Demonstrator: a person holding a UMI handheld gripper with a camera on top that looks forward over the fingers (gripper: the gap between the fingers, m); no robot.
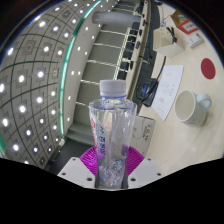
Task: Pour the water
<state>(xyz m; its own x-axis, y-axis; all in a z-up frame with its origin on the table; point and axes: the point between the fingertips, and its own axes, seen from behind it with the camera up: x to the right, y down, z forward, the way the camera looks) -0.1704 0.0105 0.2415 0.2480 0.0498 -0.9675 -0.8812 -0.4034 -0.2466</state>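
Nearest of all, the tool (pixel 118 165) is seen closed upon a clear plastic water bottle (pixel 116 130), whose lower body is pressed between the two magenta pads (pixel 98 160) on either side. The bottle is held upright, lifted off the surface (pixel 170 125), and a pale cap (pixel 112 91) is still seated on its neck. Whether much water is inside cannot be told through the crinkled wall.

Just beyond the bottle, a dark object is partly hidden behind its shoulder and cannot be identified. Further off on the surface, a white mug (pixel 192 105) is stood with its mouth open, beside a sheet of white paper (pixel 170 80). Still further, a small red item (pixel 208 68) is seen, and a ceiling with rows of lights (pixel 40 70) is spread across the far background.

The carrying step is judged to be in hand: the bottle has been grasped but no tilt toward a vessel has begun. The mug is taken as the likely receiver. For the next move, the cap would have to be removed, the bottle brought over the mug's mouth, and then tipped slowly so that spilling is avoided
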